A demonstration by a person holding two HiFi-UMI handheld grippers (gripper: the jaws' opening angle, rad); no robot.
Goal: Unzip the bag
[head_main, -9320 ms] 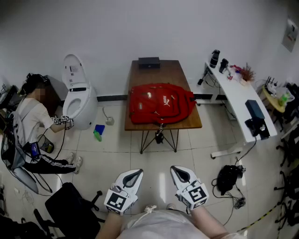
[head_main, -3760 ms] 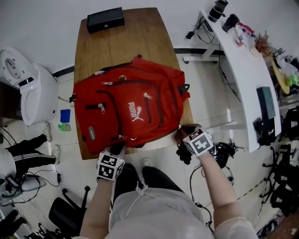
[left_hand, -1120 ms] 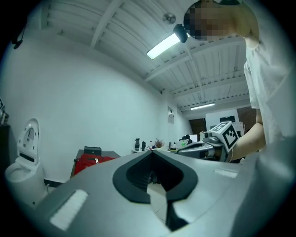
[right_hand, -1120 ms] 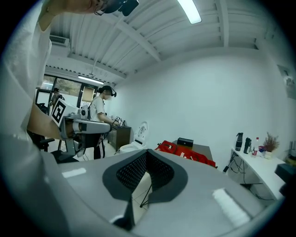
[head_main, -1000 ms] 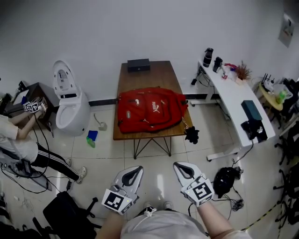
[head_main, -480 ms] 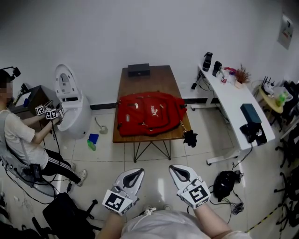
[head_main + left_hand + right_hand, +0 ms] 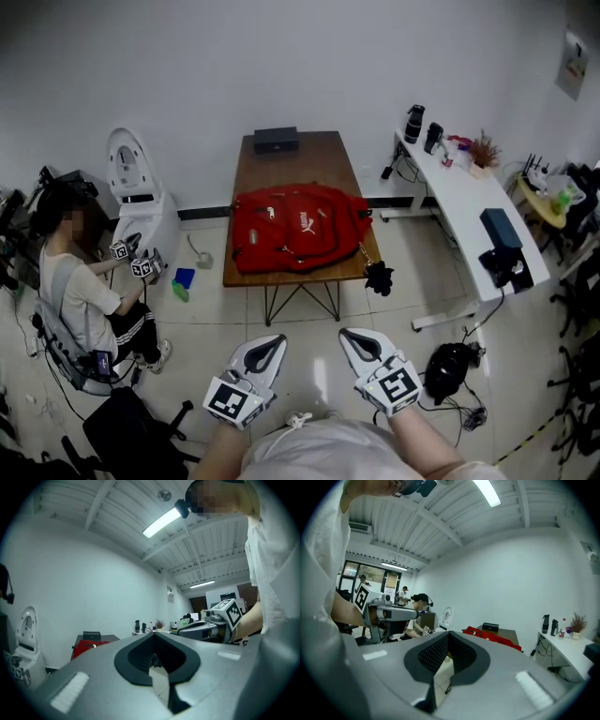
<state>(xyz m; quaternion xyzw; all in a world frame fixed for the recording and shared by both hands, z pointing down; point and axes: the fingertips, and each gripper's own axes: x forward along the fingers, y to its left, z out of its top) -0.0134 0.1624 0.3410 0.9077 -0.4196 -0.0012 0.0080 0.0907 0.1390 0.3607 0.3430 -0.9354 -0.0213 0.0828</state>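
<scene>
The red backpack (image 7: pixel 298 228) lies flat on the wooden table (image 7: pixel 323 157), well ahead of me across the tiled floor. Both grippers are held low, close to my body and far from the bag. My left gripper (image 7: pixel 272 343) has its jaws together with nothing between them, and so does my right gripper (image 7: pixel 351 336). In the left gripper view the bag (image 7: pixel 87 646) is a small red shape far off. It shows the same way in the right gripper view (image 7: pixel 496 637). The zips are too small to make out.
A black box (image 7: pixel 276 140) sits at the table's far end. A black object (image 7: pixel 379 277) hangs at its near right corner. A white desk (image 7: pixel 469 202) stands on the right, a black bag (image 7: pixel 448 366) on the floor. A seated person (image 7: pixel 80 286) and white toilet (image 7: pixel 136 192) are at left.
Since 3.8 s ago, both grippers have left the bag's near edge and I stand back from the table. Over the last second, only the person at left has shifted.
</scene>
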